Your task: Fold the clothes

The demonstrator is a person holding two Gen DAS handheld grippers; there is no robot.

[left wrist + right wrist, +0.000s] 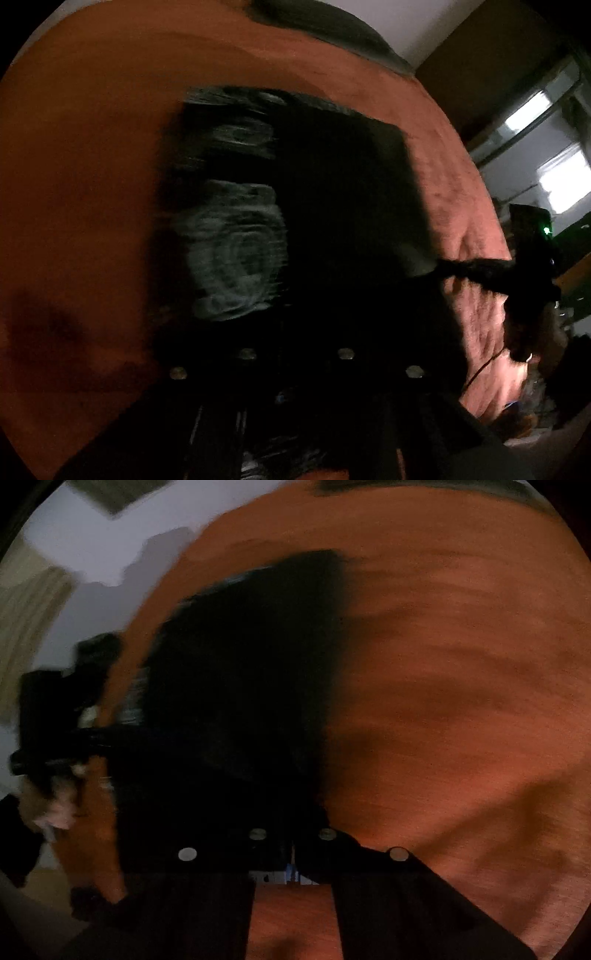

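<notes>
Black garment (332,221), pale print showing, is spread on the orange bedcover (92,147), stretched between both tools. Right claw (517,273) pinches a drawn-out corner at the cloth's right edge. Left claw (295,369) sits over the near hem; too dark, I cannot tell its jaws. Cloth's long run heads away from them.

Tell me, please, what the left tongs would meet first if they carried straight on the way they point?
Most likely the black garment with its pale printed design, spread on the orange bedspread. It fills the view directly ahead of the left tongs. The picture is blurred and dark, so depth is uncertain.
</notes>
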